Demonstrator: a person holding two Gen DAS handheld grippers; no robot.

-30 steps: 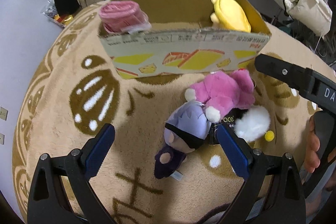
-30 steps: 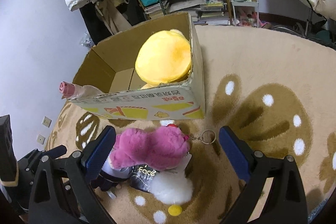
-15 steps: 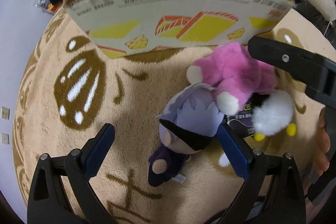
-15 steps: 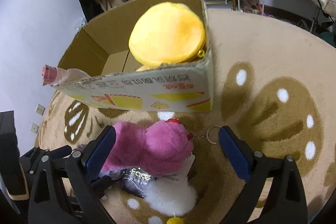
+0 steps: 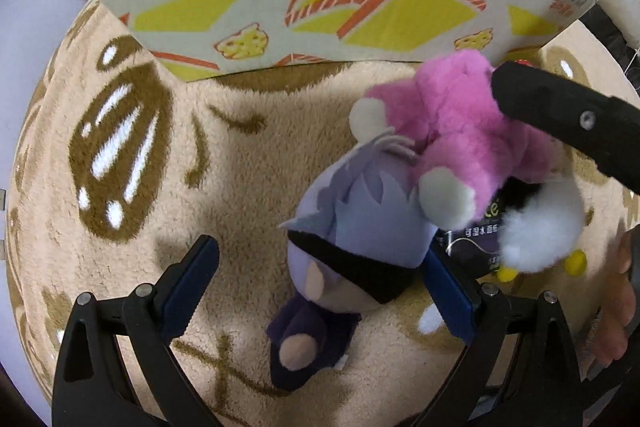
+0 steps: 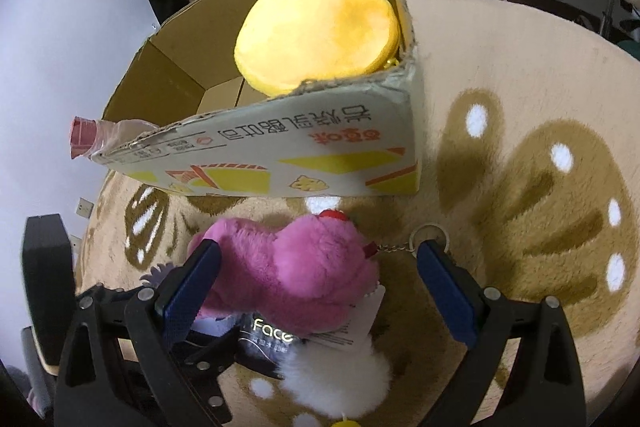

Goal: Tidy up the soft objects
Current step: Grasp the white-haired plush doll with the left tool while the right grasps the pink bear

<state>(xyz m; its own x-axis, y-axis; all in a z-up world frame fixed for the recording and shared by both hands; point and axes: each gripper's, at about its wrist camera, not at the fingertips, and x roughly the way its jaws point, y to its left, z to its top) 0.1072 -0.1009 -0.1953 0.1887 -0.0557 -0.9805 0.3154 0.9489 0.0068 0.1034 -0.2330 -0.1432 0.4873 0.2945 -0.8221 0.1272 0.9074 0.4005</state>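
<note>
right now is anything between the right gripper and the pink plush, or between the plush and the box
Nothing visible blocks the grab: the right gripper is open with the pink plush already between its fingers. On the way to the cardboard box, only the box's near wall stands in the path, so the plush must go up over it. The yellow plush fills the right corner.

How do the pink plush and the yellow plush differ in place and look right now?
The pink plush lies on the rug outside the cardboard box; the yellow plush sits inside it. The pink plush is shaggy, with a keychain ring; the yellow plush is smooth and rounded. The pink plush lies between the right gripper's open fingers; the yellow plush is untouched. Both are soft toys.
</note>
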